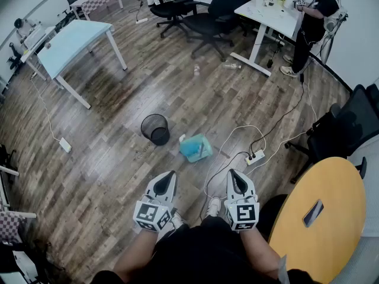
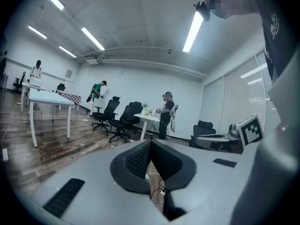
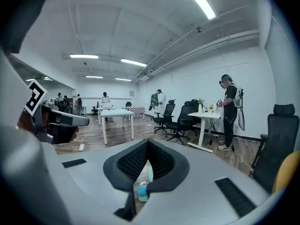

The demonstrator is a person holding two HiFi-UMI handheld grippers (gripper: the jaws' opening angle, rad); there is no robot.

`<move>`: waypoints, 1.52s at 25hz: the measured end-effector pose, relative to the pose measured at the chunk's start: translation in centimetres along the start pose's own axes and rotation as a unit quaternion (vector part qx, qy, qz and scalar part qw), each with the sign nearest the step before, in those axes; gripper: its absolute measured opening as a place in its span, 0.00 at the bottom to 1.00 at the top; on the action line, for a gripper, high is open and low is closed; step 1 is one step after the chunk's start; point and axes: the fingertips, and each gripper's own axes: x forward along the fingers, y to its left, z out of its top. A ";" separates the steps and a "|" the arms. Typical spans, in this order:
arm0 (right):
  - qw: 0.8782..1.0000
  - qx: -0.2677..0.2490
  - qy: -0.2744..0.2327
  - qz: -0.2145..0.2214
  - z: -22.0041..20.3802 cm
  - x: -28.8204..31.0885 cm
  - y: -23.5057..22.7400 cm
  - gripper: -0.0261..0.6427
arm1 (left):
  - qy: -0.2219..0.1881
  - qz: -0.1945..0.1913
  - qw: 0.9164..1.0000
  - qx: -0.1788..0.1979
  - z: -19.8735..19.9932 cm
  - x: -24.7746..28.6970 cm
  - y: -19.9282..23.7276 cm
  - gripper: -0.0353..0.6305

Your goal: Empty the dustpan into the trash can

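Note:
A teal dustpan (image 1: 196, 148) lies on the wood floor ahead of me. Just left of it and slightly farther away stands a black mesh trash can (image 1: 155, 129), upright. My left gripper (image 1: 167, 177) and right gripper (image 1: 234, 175) are held side by side near my body, well short of both. Both are shut with nothing between the jaws. In the left gripper view the left gripper (image 2: 150, 142) has its pads meeting at the tip. In the right gripper view the right gripper (image 3: 147, 142) is also closed, and a bit of the dustpan (image 3: 142, 191) shows below the pads.
A white power strip (image 1: 254, 157) with looping cables lies right of the dustpan. A round yellow table (image 1: 323, 218) and a black chair (image 1: 349, 123) stand at my right. A light blue table (image 1: 71, 43) stands far left. A person (image 1: 314, 22) stands at a white desk (image 1: 269, 13) beside office chairs (image 1: 195, 10).

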 end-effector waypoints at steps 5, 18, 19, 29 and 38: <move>1.000 0.001 -0.006 -0.001 0.3 0.0 -0.4 0.07 | -0.002 -0.008 1.000 0.003 0.4 1.0 -1.0 0.07; 0.999 0.022 -0.025 0.008 0.2 2.0 -3.8 0.07 | 0.020 -0.014 1.000 -0.001 -0.5 5.7 -2.5 0.07; 0.999 0.023 -0.024 0.010 0.1 2.3 -4.2 0.07 | 0.023 -0.013 1.000 0.000 -0.7 6.3 -2.6 0.07; 0.999 0.018 -0.011 0.035 -1.7 4.7 -8.9 0.07 | 0.049 0.007 0.999 0.014 -1.3 11.9 -3.3 0.07; 0.999 -0.012 -0.003 0.047 -0.8 10.1 -9.0 0.07 | 0.047 0.025 0.999 -0.004 -0.9 15.9 -0.7 0.07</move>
